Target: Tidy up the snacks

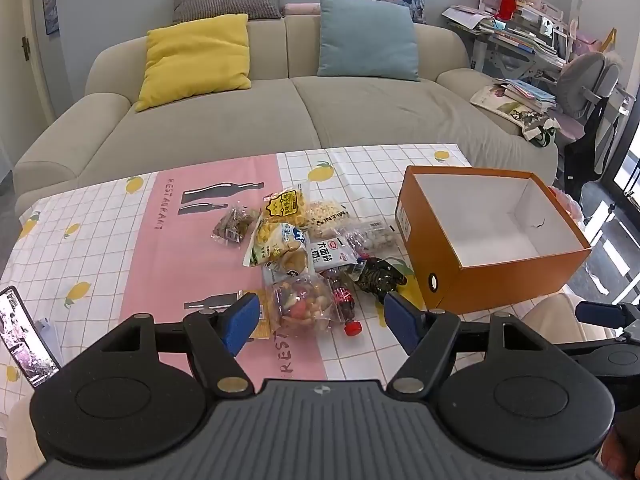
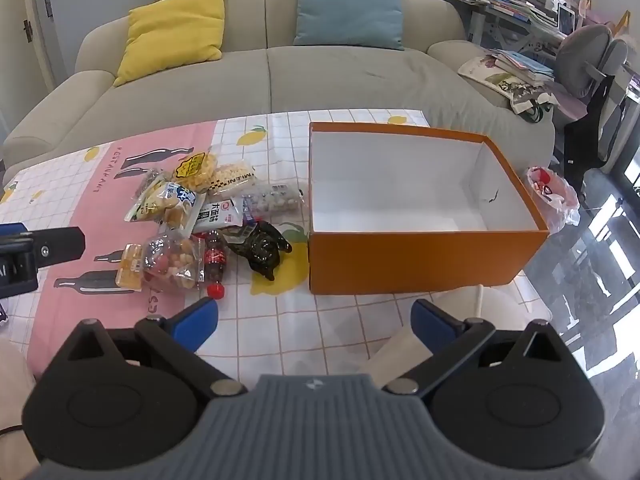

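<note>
- Holding both tongs wide open and empty, you are hovering over the worktop [image 1: 100, 248].
- Left tongs [image 1: 320, 320] are facing the snack pile [image 1: 304, 248] directly ahead, the cola bottle [image 1: 344, 300] lying lengthwise toward you.
- Right tongs [image 2: 316, 320] are facing the empty orange box [image 2: 420, 256], so the snacks are lying to their left; the left hand is nearer.

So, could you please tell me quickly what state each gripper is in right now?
Left gripper: open, holding nothing.
Right gripper: open, holding nothing.
</note>
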